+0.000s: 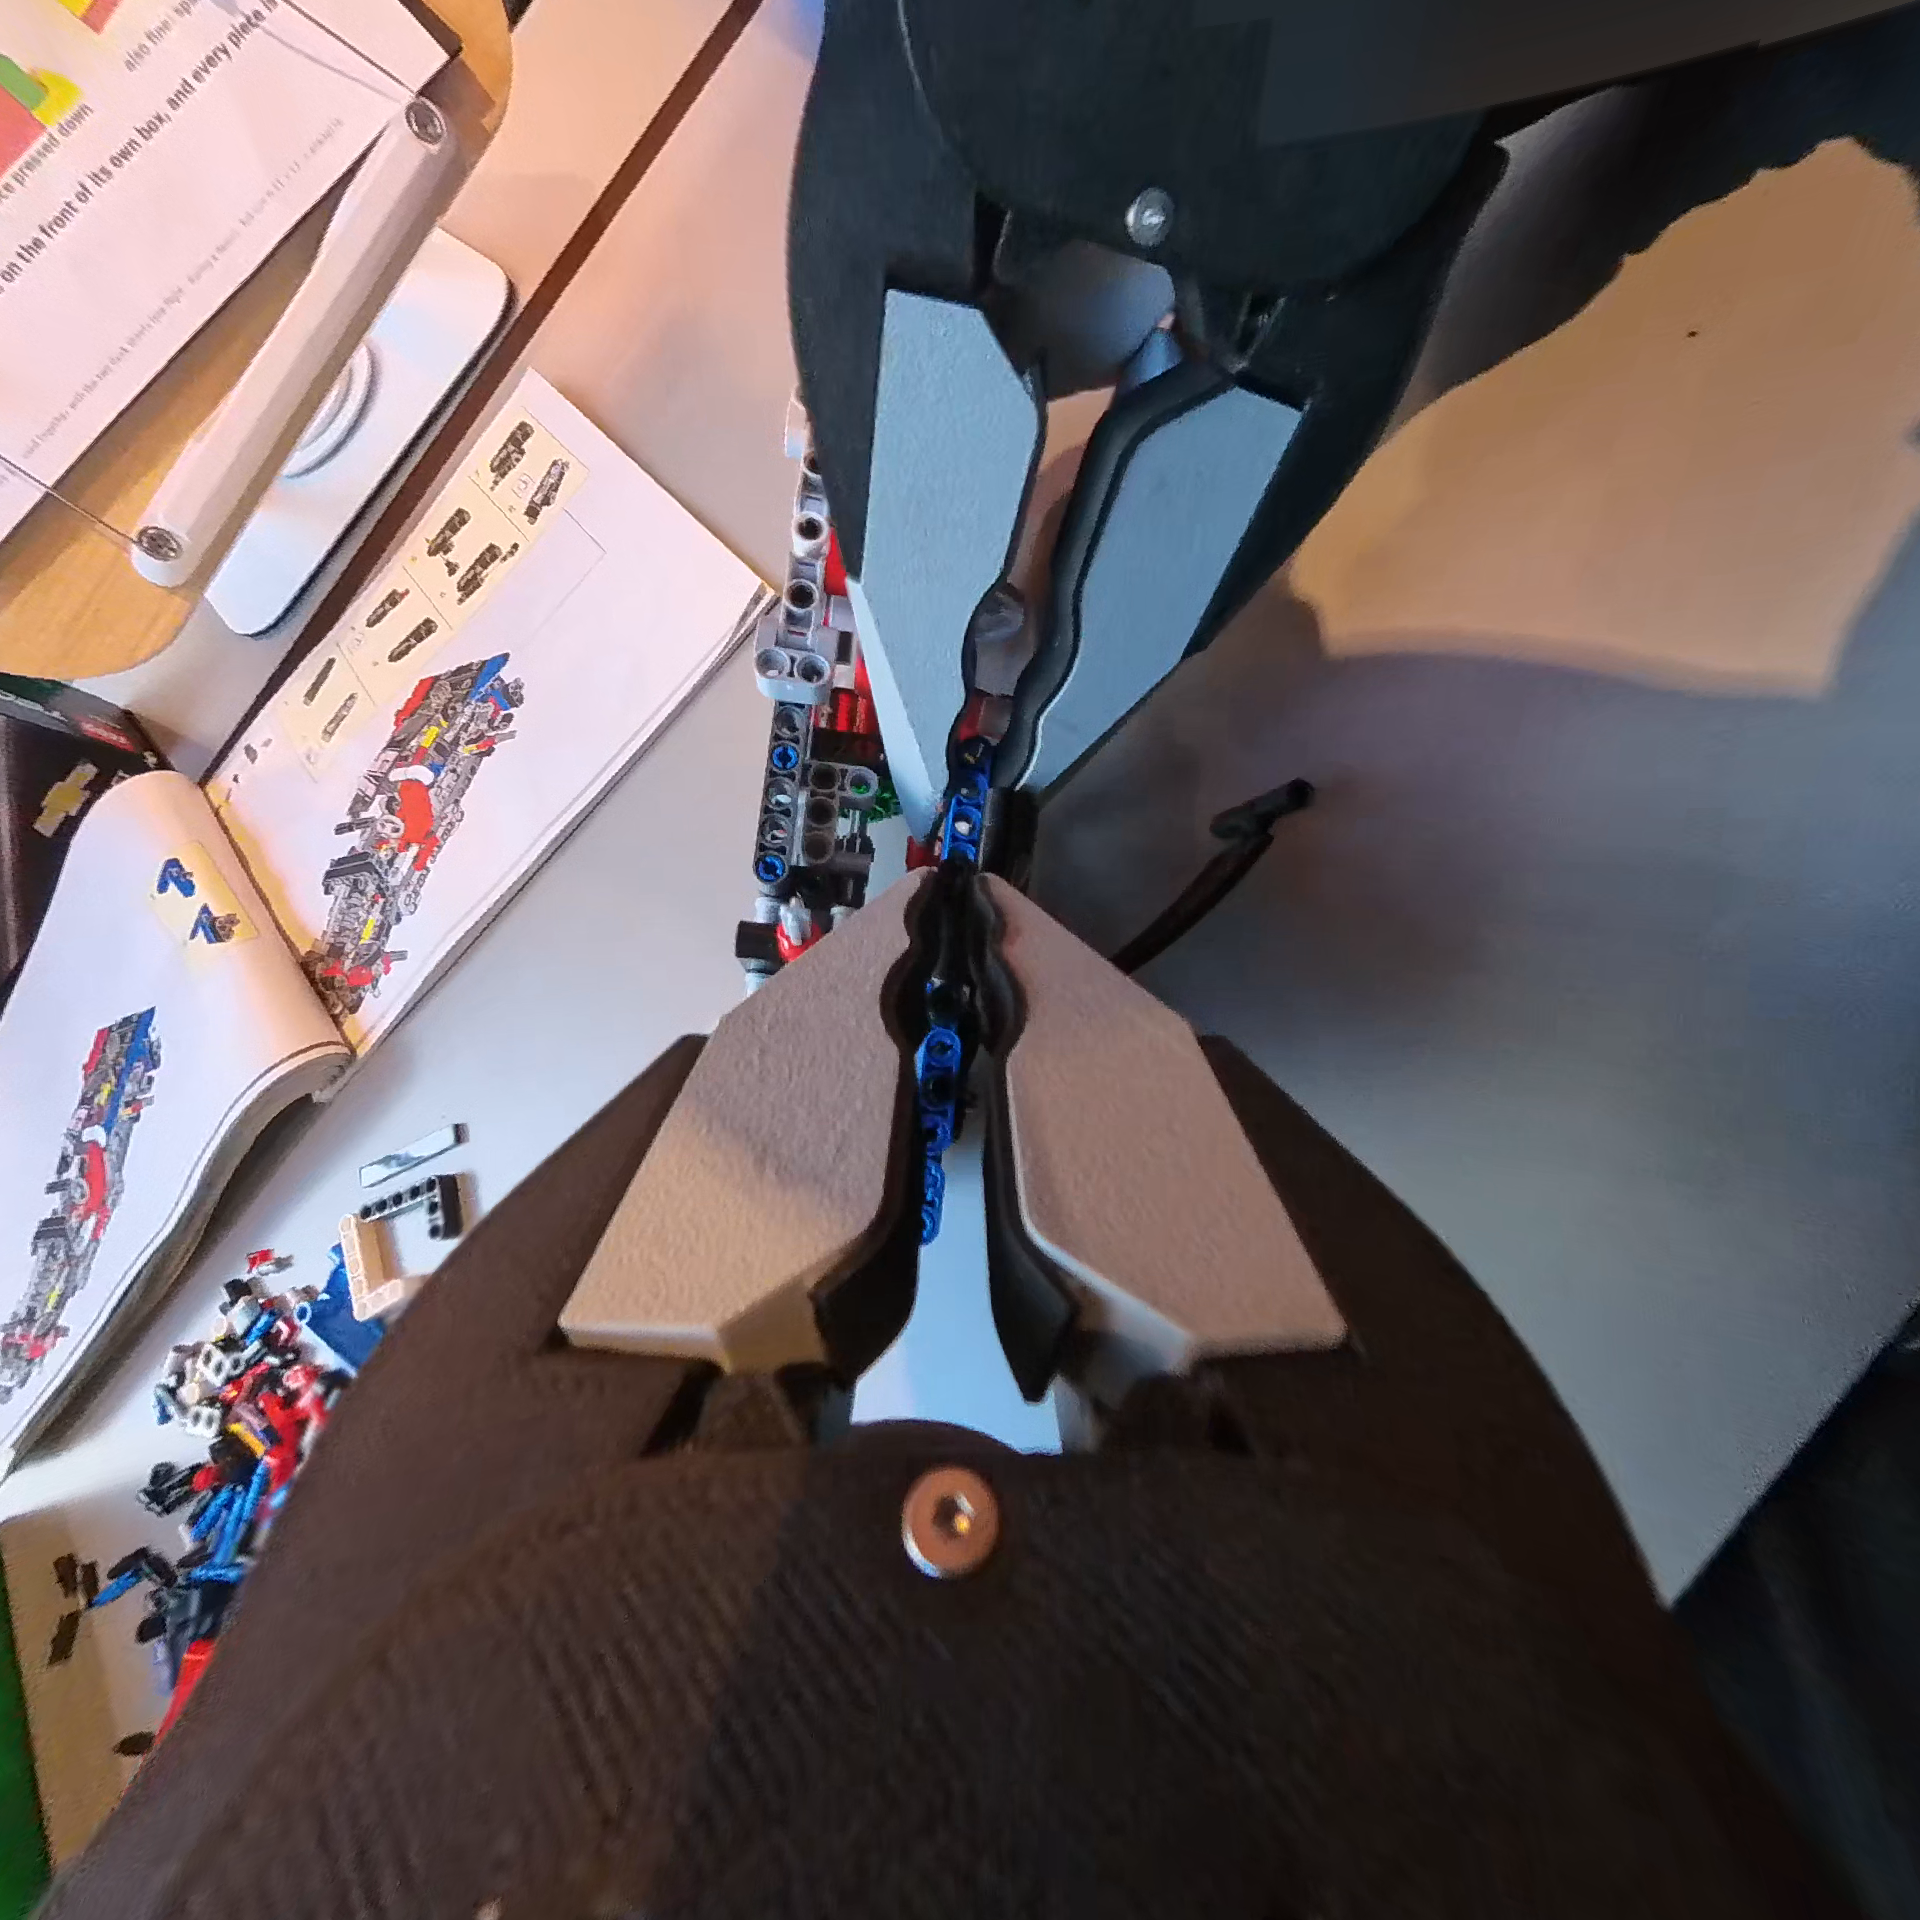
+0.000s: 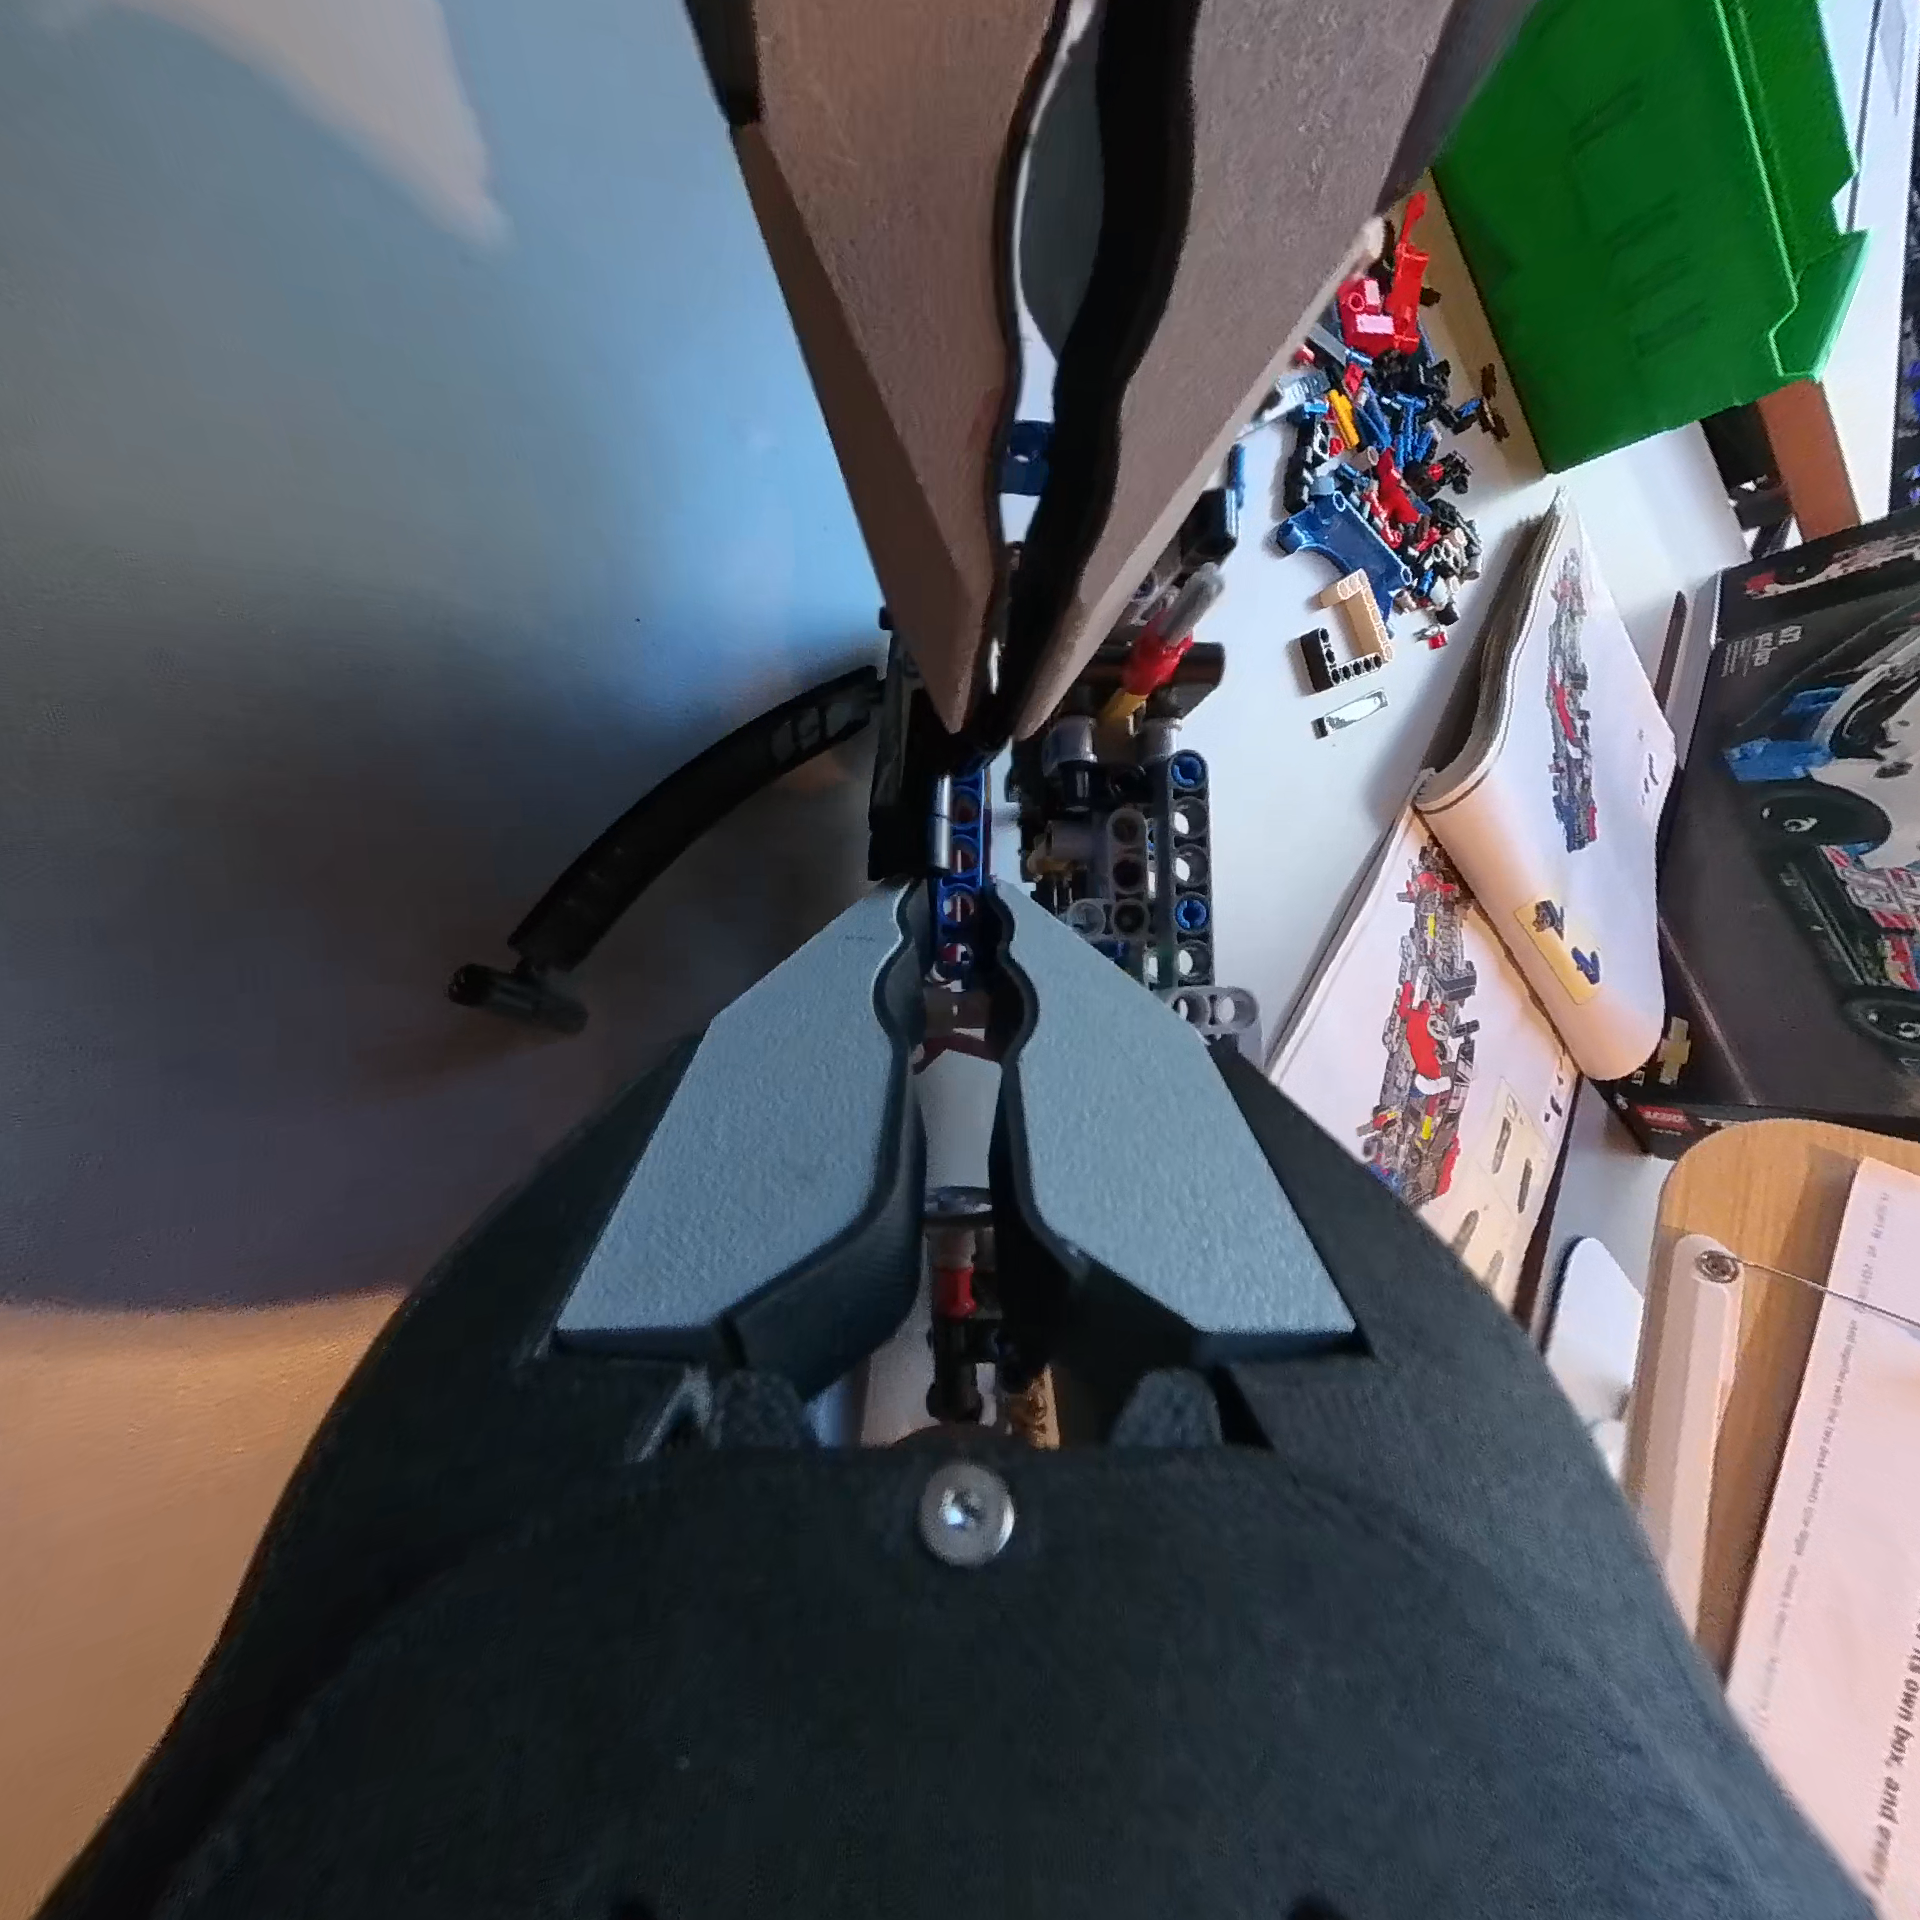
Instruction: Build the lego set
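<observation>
The partly built lego model (image 1: pixel 816 748), grey, black, red and blue, lies on the white table. A long blue holed beam (image 1: pixel 943 1049) runs along its side. My left gripper (image 1: pixel 956 883), with tan pads, is shut on this beam. My right gripper (image 1: pixel 977 800), with grey pads, faces it tip to tip and is shut on the same beam. In the right wrist view the right gripper (image 2: pixel 961 894) clamps the beam (image 2: pixel 966 831), the left gripper (image 2: pixel 982 727) comes in from above, and the model (image 2: pixel 1143 862) lies beside them.
A black curved piece (image 2: pixel 665 831) lies loose next to the model. An open instruction booklet (image 1: pixel 416 779), a pile of loose pieces (image 1: pixel 239 1403), a black beam (image 1: pixel 410 1210), a green bin (image 2: pixel 1662 229) and the set's box (image 2: pixel 1818 831) crowd one side.
</observation>
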A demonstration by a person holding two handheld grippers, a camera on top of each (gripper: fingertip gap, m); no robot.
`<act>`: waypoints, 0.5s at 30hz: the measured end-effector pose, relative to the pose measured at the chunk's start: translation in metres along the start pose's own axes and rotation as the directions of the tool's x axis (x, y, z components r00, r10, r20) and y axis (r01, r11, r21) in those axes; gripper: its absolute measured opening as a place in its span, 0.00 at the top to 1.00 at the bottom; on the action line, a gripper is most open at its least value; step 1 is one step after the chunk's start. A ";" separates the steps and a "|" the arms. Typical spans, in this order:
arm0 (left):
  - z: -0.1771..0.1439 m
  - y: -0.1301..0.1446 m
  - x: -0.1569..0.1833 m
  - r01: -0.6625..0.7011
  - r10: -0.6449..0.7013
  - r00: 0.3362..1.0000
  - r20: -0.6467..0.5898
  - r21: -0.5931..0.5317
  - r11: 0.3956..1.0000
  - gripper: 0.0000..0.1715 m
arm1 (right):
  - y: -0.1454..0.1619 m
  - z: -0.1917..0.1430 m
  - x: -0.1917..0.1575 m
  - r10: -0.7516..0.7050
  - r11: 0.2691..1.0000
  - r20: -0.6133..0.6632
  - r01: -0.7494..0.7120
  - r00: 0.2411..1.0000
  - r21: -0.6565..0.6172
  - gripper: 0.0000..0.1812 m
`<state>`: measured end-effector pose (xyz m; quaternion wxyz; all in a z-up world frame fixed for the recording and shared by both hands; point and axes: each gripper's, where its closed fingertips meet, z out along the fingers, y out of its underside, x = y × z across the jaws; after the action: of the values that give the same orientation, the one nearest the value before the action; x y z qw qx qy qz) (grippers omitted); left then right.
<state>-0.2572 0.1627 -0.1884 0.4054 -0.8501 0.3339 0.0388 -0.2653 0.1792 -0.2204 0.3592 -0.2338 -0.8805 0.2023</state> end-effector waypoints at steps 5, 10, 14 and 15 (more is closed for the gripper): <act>0.002 0.001 -0.003 -0.065 0.066 0.997 0.037 -0.013 0.998 0.99 | 0.002 0.001 0.001 0.025 1.000 0.000 -0.025 1.000 -0.013 0.98; 0.005 0.004 -0.003 -0.051 0.051 0.998 0.027 -0.004 0.999 0.99 | 0.004 0.005 -0.001 0.029 0.999 0.009 -0.029 1.000 -0.027 0.99; 0.006 0.002 -0.002 -0.032 0.032 0.999 0.007 0.025 0.999 0.99 | 0.006 0.008 0.001 0.009 1.000 -0.007 -0.009 1.000 -0.020 0.98; 0.004 -0.001 -0.003 -0.066 0.065 0.997 0.029 0.036 0.997 0.98 | 0.005 0.006 0.002 0.014 1.000 -0.004 -0.014 1.000 -0.008 0.98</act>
<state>-0.2581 0.1674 -0.1895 0.4244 -0.8304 0.3564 0.0576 -0.2699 0.1835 -0.2257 0.3584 -0.2419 -0.8790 0.2009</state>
